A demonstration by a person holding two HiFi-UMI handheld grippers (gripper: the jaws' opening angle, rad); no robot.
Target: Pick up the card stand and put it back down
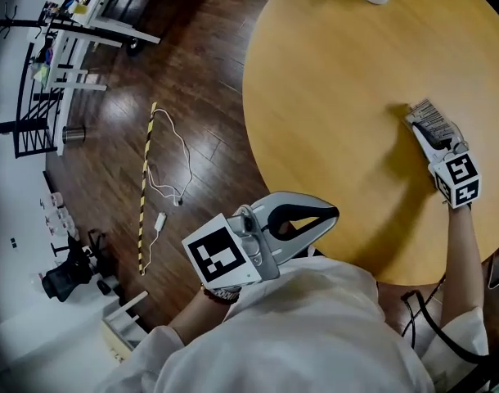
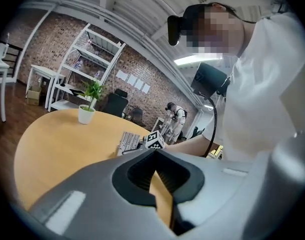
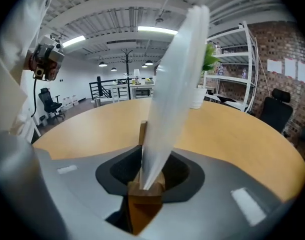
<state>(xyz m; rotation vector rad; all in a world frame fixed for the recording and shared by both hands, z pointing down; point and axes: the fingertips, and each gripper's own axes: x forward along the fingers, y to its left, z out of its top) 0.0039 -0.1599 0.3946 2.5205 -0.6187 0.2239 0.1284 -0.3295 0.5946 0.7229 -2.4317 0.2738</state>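
Card stand [image 3: 176,76]: small wooden base, tall clear panel, upright. Right gripper [image 3: 142,154] clamps it near table [image 1: 331,97] right edge. Left gripper [image 2: 160,186] closed, empty.

The right arm [image 1: 466,252] stretches forward, its tongs [image 1: 425,125] clamped shut on the card stand [image 3: 175,94]. The left arm is bent close to the chest. Its tongs [image 1: 331,215] are empty, jaws together, pointing toward the right arm.

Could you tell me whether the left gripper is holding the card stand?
No, the card stand is clamped in the right gripper, while the left gripper holds nothing.
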